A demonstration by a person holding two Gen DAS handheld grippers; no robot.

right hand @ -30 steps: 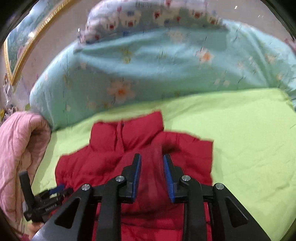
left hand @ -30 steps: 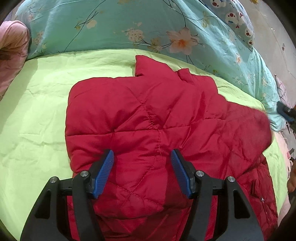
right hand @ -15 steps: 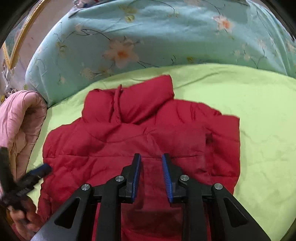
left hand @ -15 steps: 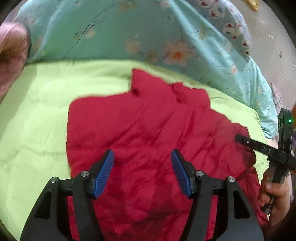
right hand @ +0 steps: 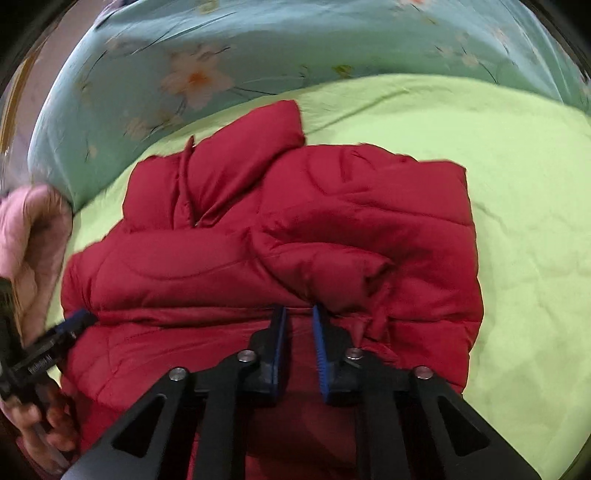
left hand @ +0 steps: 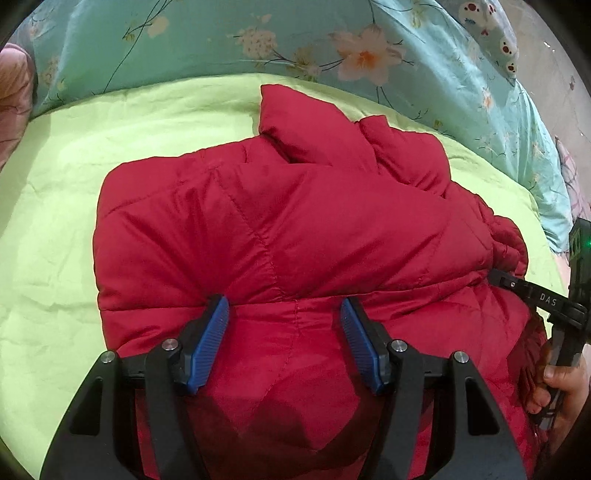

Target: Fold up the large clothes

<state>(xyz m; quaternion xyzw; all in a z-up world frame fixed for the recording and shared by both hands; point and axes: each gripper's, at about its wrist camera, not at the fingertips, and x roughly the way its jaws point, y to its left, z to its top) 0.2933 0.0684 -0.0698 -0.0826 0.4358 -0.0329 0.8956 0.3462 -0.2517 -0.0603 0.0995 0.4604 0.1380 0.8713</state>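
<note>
A red quilted puffer jacket (left hand: 280, 229) lies on the lime green bed sheet (left hand: 55, 229), collar toward the far side and sleeves folded across its body. It also shows in the right wrist view (right hand: 258, 266). My left gripper (left hand: 284, 325) is open, its blue pads low over the jacket's near fold line. My right gripper (right hand: 298, 325) has its jaws a narrow gap apart over the jacket's middle, with red fabric between them; a grip cannot be told. Each gripper shows at the edge of the other's view (left hand: 532, 291) (right hand: 70, 325).
A teal floral duvet (left hand: 258, 40) is piled along the far side of the bed. A pink quilt (right hand: 29, 229) lies at the left. A patterned pillow (left hand: 487, 26) sits at the far right. Green sheet surrounds the jacket.
Both grippers have come down closer to the jacket. The right sleeve now lies folded across the body. The right gripper has moved in beside the jacket's right edge.
</note>
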